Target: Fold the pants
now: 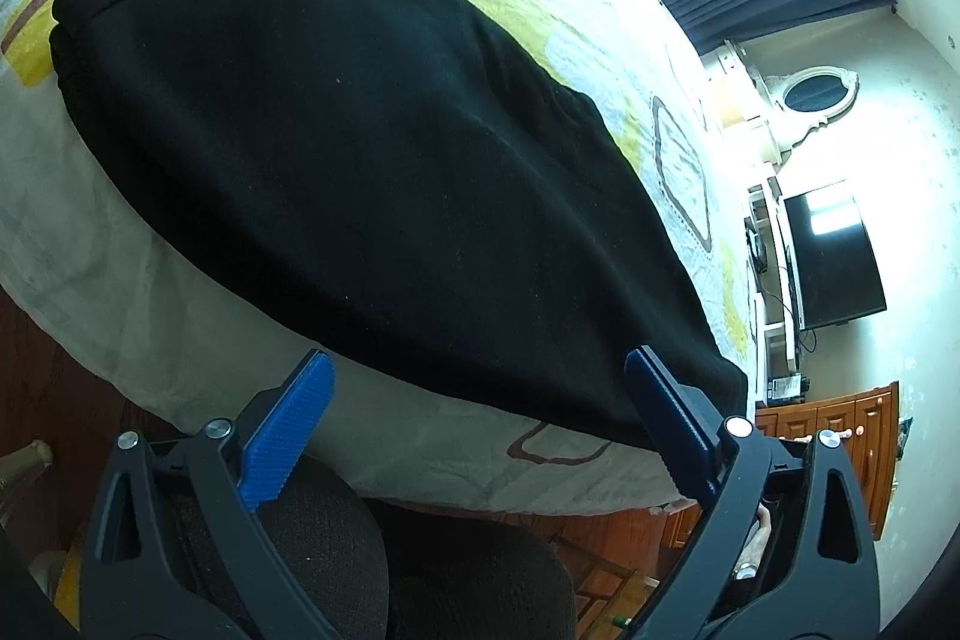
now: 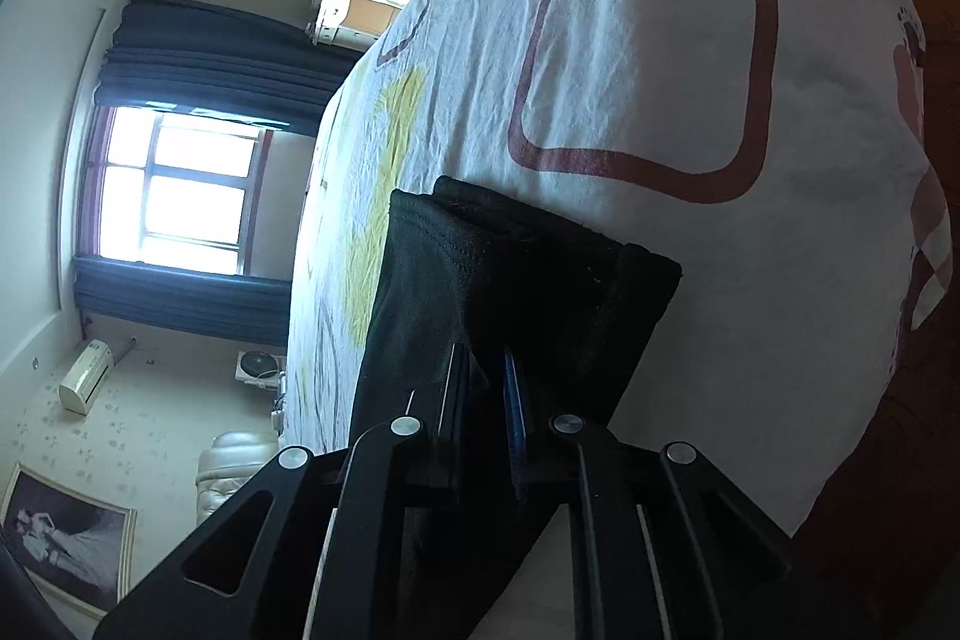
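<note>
Left wrist: black pants (image 1: pixel 360 148) on patterned bedspread (image 1: pixel 678 148); chair (image 1: pixel 420 568) below.

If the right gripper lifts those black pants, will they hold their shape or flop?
Probably flop: the black pants drape limply over the bed edge. The thick fleecy fabric looks grippy, so the right gripper, shut on the hem, likely won't slip.

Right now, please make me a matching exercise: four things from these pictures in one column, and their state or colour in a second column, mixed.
Things:
1. left gripper
2. right gripper
3. pants
4. bed sheet

States:
A. white with red and yellow shapes
B. open, holding nothing
C. black, lying on the bed
D. shut on cloth

Pairs: 1-B, 2-D, 3-C, 4-A
</note>
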Action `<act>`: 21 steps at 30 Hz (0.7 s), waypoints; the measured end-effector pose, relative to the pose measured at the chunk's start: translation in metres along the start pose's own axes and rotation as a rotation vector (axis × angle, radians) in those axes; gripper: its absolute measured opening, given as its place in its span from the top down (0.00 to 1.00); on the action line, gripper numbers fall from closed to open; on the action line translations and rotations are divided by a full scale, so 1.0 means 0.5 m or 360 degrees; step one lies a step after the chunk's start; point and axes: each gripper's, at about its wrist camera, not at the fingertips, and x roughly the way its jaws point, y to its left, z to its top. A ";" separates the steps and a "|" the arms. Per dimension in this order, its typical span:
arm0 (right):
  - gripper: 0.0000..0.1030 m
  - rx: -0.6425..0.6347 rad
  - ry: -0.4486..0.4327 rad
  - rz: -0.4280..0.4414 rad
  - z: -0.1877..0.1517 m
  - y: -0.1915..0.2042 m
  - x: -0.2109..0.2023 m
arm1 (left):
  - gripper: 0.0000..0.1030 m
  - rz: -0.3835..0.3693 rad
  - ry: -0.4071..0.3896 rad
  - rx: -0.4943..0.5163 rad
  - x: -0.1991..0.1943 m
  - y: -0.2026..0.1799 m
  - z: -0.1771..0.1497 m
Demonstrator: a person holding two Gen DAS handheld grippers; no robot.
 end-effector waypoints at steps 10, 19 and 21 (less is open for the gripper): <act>0.63 0.0053 -0.0106 -0.0003 0.013 0.000 0.002 | 0.05 0.0009 -0.0019 0.0038 0.006 -0.022 -0.008; 0.94 -0.0238 -0.0147 -0.0069 0.016 0.086 -0.061 | 0.05 0.0029 -0.0043 0.0094 -0.004 -0.033 0.006; 0.94 -0.0246 -0.0138 -0.0105 0.017 0.072 -0.071 | 0.05 0.0024 -0.0045 0.0114 -0.005 -0.034 0.008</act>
